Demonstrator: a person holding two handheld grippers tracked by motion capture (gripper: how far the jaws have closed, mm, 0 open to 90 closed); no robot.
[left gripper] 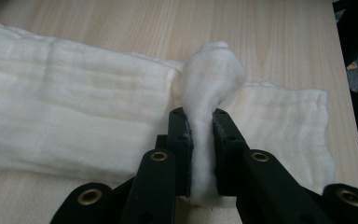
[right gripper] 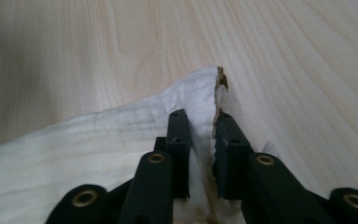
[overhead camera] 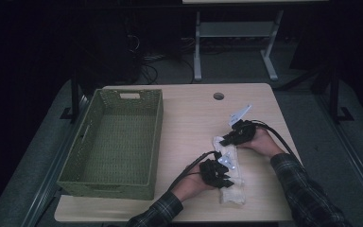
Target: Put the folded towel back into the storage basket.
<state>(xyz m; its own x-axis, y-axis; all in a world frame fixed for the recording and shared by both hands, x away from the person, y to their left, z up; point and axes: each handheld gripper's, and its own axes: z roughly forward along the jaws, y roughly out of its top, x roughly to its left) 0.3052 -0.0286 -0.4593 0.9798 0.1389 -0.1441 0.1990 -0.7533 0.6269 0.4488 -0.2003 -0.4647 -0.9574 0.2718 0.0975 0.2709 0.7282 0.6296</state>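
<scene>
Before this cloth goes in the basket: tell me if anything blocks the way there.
Nothing visible does. Both grippers, left and right, pinch the cloth; bare table lies between it and the open basket.

so the basket [overhead camera: 116, 142] sits on the left half of the table [overhead camera: 194, 118], cloth [overhead camera: 230, 177] lies right of it near the front edge, left gripper [overhead camera: 223, 178] on its near part, right gripper [overhead camera: 227, 140] at its far end

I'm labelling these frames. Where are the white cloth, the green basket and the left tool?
white cloth [left gripper: 74, 116], left gripper view, on its flat folded layers.
green basket [overhead camera: 157, 142], high view, on its right wall.
left tool [left gripper: 201, 140], left gripper view, midway between its fingertips, which pinch the cloth.
</scene>
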